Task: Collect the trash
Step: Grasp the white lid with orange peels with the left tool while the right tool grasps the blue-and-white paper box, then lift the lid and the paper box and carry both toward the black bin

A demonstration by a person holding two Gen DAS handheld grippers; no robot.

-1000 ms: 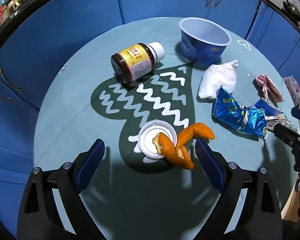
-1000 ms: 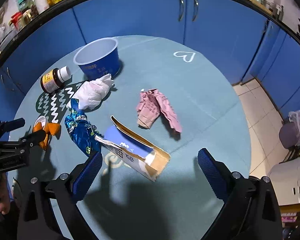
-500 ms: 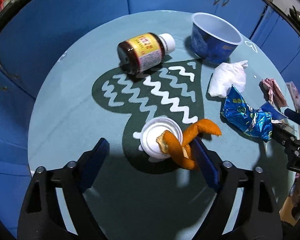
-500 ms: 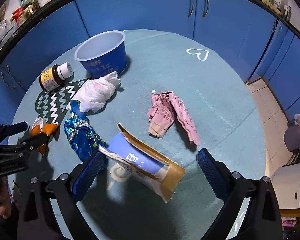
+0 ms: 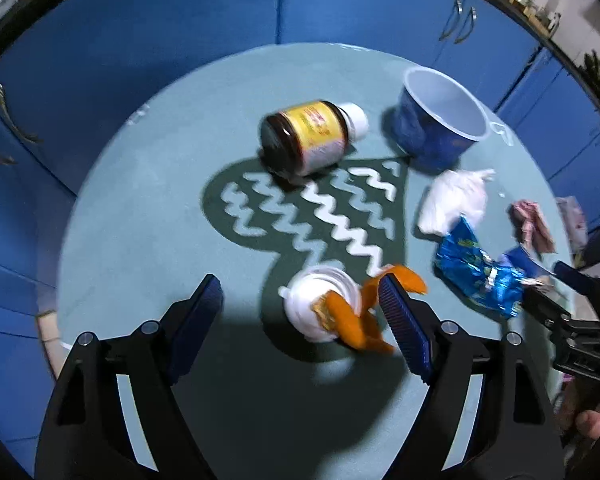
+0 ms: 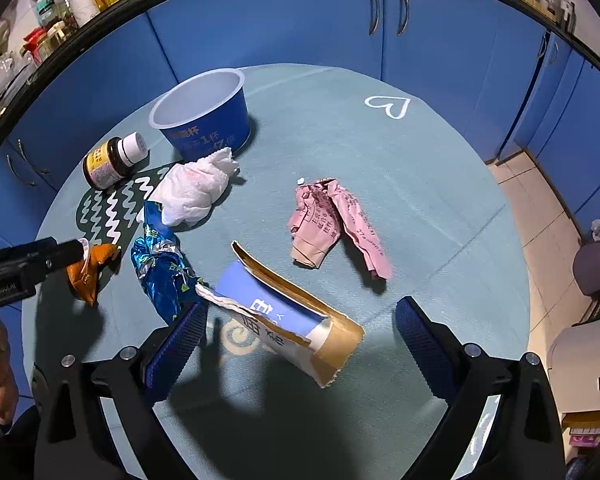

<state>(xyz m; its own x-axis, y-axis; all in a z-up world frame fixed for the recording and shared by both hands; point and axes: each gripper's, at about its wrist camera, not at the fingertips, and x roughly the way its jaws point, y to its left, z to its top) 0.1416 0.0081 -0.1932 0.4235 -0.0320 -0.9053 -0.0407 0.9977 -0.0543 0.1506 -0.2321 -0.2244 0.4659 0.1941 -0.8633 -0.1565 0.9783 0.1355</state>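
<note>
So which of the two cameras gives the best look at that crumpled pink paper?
The right wrist view. There the pink paper lies near the middle of the picture, whole and sharp, with printed lines visible. The left wrist view shows it only as a small, blurred scrap at the far right edge, beyond the blue wrapper.

Left wrist view: round mat (image 5: 148, 208) fills mid-frame. Bottle (image 5: 306, 138) lies on its side at upper centre, cap toward the right. Cup (image 5: 440, 120) stands upright to its right, at upper right. Tissue (image 5: 452, 200) just below the cup; wrapper (image 5: 476, 272) below the tissue, touching it. Lid (image 5: 314, 308) at lower centre, peel (image 5: 352, 320) lying across its right part.

Right wrist view: receipt (image 6: 332, 224) at frame centre, well apart from the cup (image 6: 204, 116) at upper left. Carton (image 6: 292, 316) lies below the receipt, its left end just beside the wrapper (image 6: 162, 268).
</note>
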